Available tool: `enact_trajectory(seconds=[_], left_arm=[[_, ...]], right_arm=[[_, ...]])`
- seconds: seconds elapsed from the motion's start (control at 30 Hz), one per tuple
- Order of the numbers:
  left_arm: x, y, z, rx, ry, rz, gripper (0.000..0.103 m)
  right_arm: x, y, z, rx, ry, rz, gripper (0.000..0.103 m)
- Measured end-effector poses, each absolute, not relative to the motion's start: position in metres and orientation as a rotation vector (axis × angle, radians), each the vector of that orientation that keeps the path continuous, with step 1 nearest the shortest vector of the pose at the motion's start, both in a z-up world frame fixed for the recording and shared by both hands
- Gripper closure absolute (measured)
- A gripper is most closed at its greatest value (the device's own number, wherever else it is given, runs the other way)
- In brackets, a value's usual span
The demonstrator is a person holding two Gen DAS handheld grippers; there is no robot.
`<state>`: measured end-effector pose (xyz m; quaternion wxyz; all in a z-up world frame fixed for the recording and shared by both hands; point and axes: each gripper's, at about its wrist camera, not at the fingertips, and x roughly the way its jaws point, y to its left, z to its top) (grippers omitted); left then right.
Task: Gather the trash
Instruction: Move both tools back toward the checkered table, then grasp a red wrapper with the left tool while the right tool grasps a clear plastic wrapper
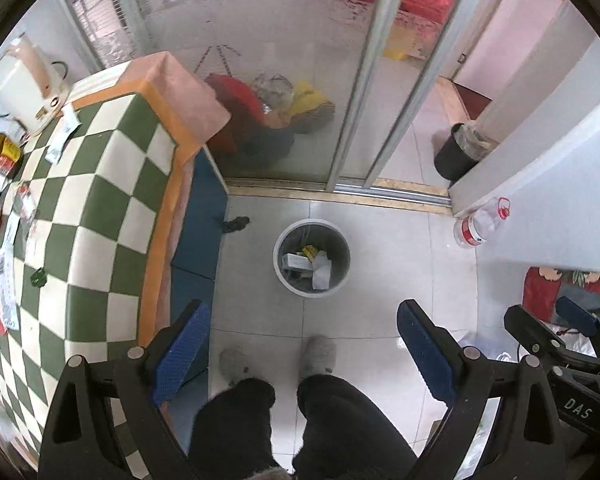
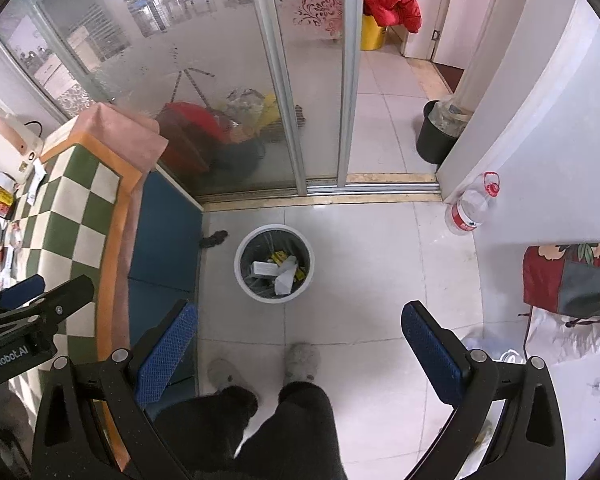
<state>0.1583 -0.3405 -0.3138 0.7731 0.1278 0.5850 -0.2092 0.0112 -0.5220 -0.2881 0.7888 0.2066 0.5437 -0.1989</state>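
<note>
Ahead of both grippers, on the tiled floor, stands the grey trash bin point(image 1: 311, 256), holding paper scraps. The left gripper point(image 1: 304, 344) and right gripper point(image 2: 300, 340) have jaws wide apart, empty. Wrappers point(image 1: 6, 280) lie on the checkered counter point(image 1: 100, 216), left of the jaws.

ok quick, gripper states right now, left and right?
Left gripper: open, holding nothing, above the floor near the trash bin.
Right gripper: open, holding nothing.

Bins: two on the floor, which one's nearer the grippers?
The white-rimmed grey bin with paper scraps, on the tiles just ahead of the open jaws. The black bin sits farther off, past the sliding-door track.
</note>
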Motion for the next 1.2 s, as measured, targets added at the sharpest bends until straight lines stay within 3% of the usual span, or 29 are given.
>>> enact_trajectory(seconds=[0.3, 0.57, 0.8, 1.0, 1.1, 1.2], left_arm=[[0.220, -0.264, -0.258, 0.229, 1.124, -0.312, 0.007], [0.296, -0.070, -0.259, 0.083, 1.147, 0.021, 0.007], [0.319, 0.100, -0.307, -0.004, 1.218, 0.376, 0.007], [0.333, 0.172, -0.329, -0.044, 1.261, 0.496, 0.007], [0.352, 0.194, -0.336, -0.052, 1.278, 0.510, 0.007], [0.380, 0.209, -0.344, -0.134, 1.305, 0.461, 0.007]], right_arm=[[0.088, -0.466, -0.259, 0.434, 1.152, -0.299, 0.000], [0.222, -0.308, -0.253, 0.340, 1.218, -0.005, 0.000], [0.339, -0.140, -0.295, 0.220, 1.312, 0.194, 0.000], [0.428, -0.033, -0.358, 0.093, 1.388, 0.227, 0.000], [0.456, -0.006, -0.386, 0.054, 1.422, 0.214, 0.009], [0.468, 0.008, -0.396, 0.033, 1.411, 0.216, 0.011]])
